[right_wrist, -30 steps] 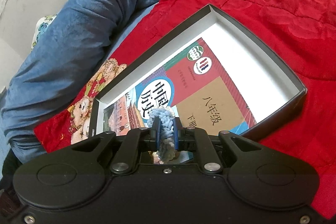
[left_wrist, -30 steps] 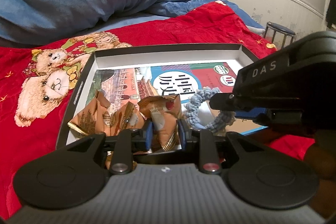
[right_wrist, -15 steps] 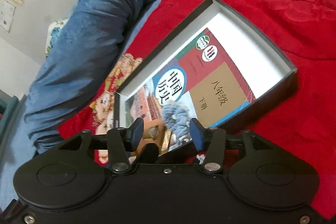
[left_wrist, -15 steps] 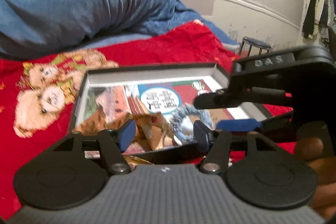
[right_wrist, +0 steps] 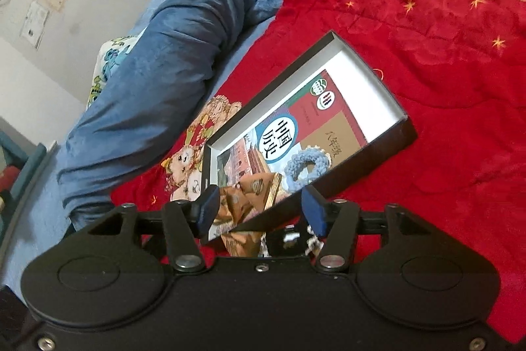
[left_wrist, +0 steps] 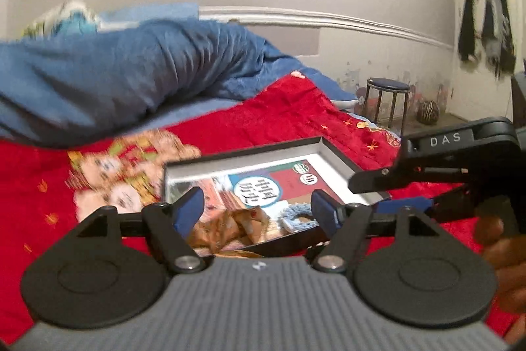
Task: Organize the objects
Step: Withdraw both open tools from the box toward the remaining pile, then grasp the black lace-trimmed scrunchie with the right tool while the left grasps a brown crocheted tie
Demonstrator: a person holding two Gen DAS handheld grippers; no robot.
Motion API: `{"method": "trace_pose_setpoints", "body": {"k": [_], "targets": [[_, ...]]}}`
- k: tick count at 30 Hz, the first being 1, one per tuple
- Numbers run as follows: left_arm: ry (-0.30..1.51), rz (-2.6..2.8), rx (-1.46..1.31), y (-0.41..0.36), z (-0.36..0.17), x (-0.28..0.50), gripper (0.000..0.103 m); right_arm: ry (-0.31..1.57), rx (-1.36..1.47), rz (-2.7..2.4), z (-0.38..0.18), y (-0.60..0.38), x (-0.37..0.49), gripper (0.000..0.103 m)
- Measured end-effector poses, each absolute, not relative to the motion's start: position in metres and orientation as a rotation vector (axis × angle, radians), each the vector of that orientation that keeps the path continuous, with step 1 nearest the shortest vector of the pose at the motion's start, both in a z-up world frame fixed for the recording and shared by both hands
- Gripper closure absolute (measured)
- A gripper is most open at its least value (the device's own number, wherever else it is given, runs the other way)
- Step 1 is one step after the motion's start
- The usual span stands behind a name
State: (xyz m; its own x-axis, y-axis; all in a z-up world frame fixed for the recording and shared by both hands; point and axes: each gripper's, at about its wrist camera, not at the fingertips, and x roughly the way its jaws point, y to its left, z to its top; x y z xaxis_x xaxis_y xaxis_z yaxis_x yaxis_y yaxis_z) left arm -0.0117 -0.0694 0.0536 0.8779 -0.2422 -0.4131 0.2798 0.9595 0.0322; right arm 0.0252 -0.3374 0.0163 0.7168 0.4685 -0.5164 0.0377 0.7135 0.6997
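Observation:
A black box (right_wrist: 399,107) with a white inside lies on the red bedspread; its far wall also shows in the left wrist view (left_wrist: 246,158). In it lie a Chinese textbook (right_wrist: 309,127), a light blue scrunchie (right_wrist: 307,165) and several orange snack packets (right_wrist: 253,189). The scrunchie (left_wrist: 296,214) and packets (left_wrist: 230,224) also show in the left wrist view. My left gripper (left_wrist: 258,213) is open and empty, held back from the box's near edge. My right gripper (right_wrist: 261,208) is open and empty above the box's near end; its body shows in the left wrist view (left_wrist: 440,163).
A rolled blue blanket (left_wrist: 125,68) lies along the far side of the bed, also in the right wrist view (right_wrist: 171,55). The red bedspread (right_wrist: 443,61) has a teddy bear print (left_wrist: 121,173). A round stool (left_wrist: 388,101) stands beyond the bed's right end.
The right gripper let go of the scrunchie and the left gripper let go of a snack packet; both now lie in the box. Both grippers opened and drew back from the box.

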Motion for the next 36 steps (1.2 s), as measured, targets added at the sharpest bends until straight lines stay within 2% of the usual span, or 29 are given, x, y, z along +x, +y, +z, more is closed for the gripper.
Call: {"method": "trace_pose_setpoints", "body": {"k": [7,14,20,24,26,28,33,34,35,36], "targets": [[0.443,-0.324,0.002,-0.063,0.051,-0.036,0.020,0.796,0.771,0.292,0.010,-0.333,-0.002,0.048],[0.616,-0.304,-0.095,-0.078,-0.001,-0.030,0.020,0.782,0.742,0.255,0.010,-0.324,0.004,0.048],[0.681,-0.289,-0.048,-0.103,-0.035,-0.032,0.028,0.842,0.681,0.192,-0.005,-0.309,0.027,0.049],[0.641,-0.219,-0.042,-0.113,-0.048,-0.023,0.035,0.889,0.751,0.207,-0.022,-0.309,0.045,0.056],[0.689,-0.208,-0.074,-0.111,-0.055,-0.012,0.039,0.906,0.751,0.212,-0.029,-0.308,0.051,0.059],[0.755,-0.233,-0.161,-0.105,-0.064,-0.005,0.040,0.918,0.735,0.221,-0.035,-0.303,0.055,0.059],[0.741,-0.226,-0.215,-0.099,-0.067,0.000,0.039,0.926,0.666,0.203,-0.041,-0.291,0.064,0.061],[0.740,-0.224,-0.233,-0.098,-0.068,0.002,0.042,0.922,0.666,0.199,-0.041,-0.291,0.065,0.061],[0.746,-0.226,-0.240,-0.097,-0.069,0.006,0.060,0.922,0.663,0.191,-0.042,-0.290,0.066,0.061],[0.755,-0.245,-0.228,-0.098,-0.069,0.010,0.073,0.925,0.648,0.170,-0.043,-0.289,0.067,0.061]]}}
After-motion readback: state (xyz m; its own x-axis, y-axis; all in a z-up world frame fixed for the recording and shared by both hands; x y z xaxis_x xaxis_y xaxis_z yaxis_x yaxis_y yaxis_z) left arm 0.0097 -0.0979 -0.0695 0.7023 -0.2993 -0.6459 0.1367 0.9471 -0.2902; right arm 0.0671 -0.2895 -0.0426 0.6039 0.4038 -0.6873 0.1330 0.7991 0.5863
